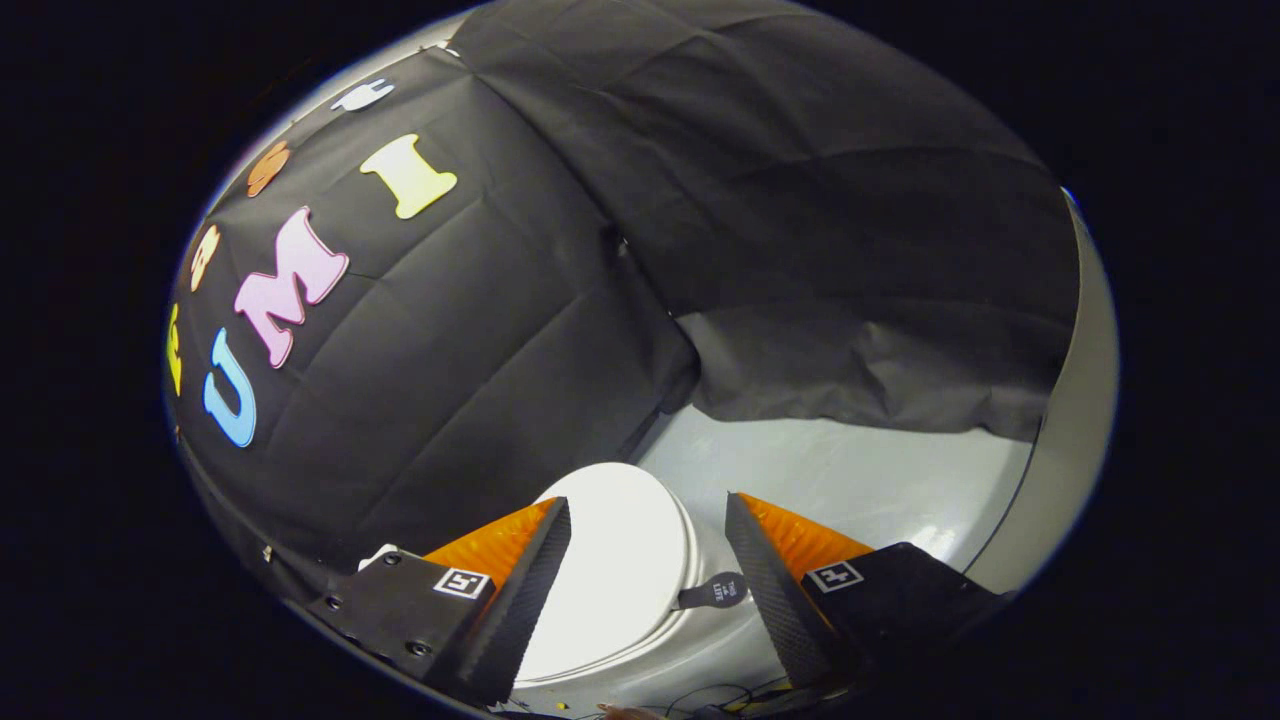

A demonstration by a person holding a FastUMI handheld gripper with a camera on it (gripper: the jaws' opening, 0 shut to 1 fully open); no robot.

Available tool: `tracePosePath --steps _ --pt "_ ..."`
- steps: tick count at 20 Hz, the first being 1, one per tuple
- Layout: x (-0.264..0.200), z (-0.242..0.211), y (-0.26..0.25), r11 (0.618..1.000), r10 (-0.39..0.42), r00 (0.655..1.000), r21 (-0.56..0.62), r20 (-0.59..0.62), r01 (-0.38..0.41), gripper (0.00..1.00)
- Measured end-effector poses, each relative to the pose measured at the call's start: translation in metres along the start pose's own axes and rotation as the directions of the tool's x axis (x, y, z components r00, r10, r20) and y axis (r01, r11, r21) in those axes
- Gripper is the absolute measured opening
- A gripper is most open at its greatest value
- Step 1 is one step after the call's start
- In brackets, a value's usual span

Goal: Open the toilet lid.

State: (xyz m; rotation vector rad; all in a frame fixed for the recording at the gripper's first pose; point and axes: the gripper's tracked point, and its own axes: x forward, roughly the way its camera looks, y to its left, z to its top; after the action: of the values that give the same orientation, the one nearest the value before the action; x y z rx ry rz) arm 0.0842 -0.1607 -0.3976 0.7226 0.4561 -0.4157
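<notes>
Below: toilet lid (pixel 615 560) closed, long axis running away between wide-open, empty fingers (pixel 648 520).

Black cloth (pixel 760 200) hung in creased folds as the booth's wall, its hem resting on a glossy grey floor (pixel 880 480) (thin dark cables (pixel 720 695) trailed across it).

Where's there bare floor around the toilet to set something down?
Bare grey floor lies beyond the toilet lid, bordered by the draped black cloth. It's tight where the lid meets the booth wall. The open fingers straddle the closed lid and its pull tab.
</notes>
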Motion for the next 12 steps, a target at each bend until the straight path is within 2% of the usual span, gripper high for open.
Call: tracePosePath --steps 4,12 --pt "0.023 -0.028 -0.031 0.996 -0.023 0.997 0.080 -0.077 0.029 0.99" --pt "0.060 -0.097 -0.067 0.963 0.018 0.971 0.266 -0.238 0.047 0.97"
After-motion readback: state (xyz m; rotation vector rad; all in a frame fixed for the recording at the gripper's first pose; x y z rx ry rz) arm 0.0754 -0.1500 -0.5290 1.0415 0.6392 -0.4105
